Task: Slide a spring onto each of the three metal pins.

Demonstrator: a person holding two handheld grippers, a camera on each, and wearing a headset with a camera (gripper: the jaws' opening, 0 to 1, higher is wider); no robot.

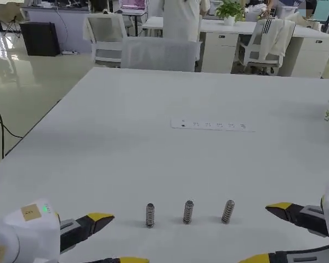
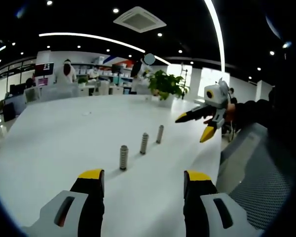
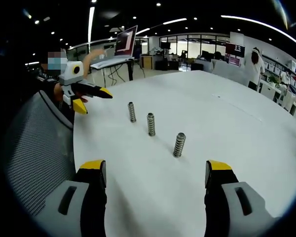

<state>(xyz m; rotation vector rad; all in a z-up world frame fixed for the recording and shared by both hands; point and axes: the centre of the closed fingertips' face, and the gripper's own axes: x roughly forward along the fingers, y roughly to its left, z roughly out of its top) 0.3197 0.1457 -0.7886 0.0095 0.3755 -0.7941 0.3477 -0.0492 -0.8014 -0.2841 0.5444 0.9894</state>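
Note:
Three upright metal pins stand in a row near the front edge of the white table (image 1: 153, 142), each with a spring around it: left (image 1: 149, 215), middle (image 1: 188, 212), right (image 1: 228, 211). The same row shows in the left gripper view (image 2: 123, 157) (image 2: 144, 143) (image 2: 160, 134) and in the right gripper view (image 3: 179, 144) (image 3: 151, 124) (image 3: 131, 112). My left gripper (image 1: 112, 238) (image 2: 143, 180) is open at the lower left, apart from the pins. My right gripper (image 1: 268, 233) (image 3: 155, 170) is open at the lower right, nothing between its fingers.
A white power strip (image 1: 208, 125) lies flat mid-table. Grey chairs (image 1: 159, 53) stand at the far edge. A potted plant (image 2: 165, 86) sits on the table's far side in the left gripper view. A mesh chair back (image 3: 34, 153) is beside the table.

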